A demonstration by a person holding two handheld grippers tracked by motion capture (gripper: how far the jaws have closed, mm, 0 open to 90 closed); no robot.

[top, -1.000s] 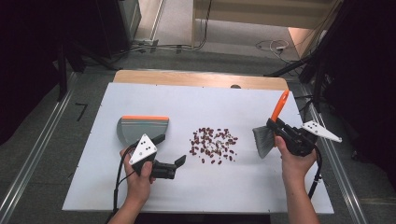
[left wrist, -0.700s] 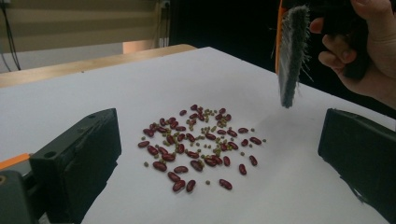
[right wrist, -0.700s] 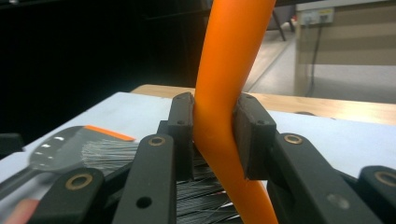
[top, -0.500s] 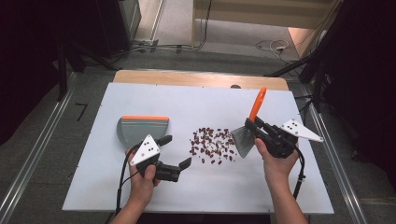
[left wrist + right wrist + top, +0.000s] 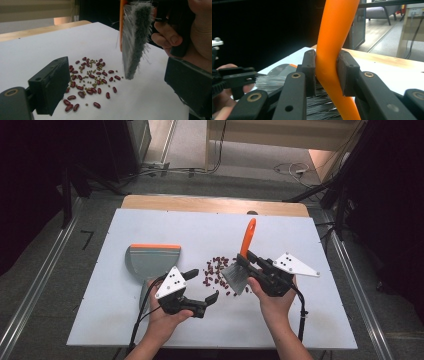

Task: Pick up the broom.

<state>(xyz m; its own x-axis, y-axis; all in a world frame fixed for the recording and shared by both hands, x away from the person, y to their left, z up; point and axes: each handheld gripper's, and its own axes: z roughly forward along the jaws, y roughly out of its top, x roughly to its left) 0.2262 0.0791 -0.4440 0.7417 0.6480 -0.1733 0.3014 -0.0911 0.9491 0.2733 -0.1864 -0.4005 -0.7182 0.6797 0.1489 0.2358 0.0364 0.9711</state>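
Since the earlier high view the brush (image 5: 241,262) has swung from the right edge to the beans (image 5: 216,272) at centre, clenched in the right gripper (image 5: 248,259). The left gripper (image 5: 205,285), nothing between its jaws, has just been closing a little; the dustpan (image 5: 150,261) lies upper left of it, and the white table (image 5: 165,227) is bare toward its edges.

Left gripper view: bristles hang just above the beans' right fringe.

Right gripper view: the pads (image 5: 345,72) pinch the orange handle (image 5: 334,47).

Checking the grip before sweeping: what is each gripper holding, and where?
Right gripper clamps the brush by its orange handle. Left gripper is open, holding nothing.
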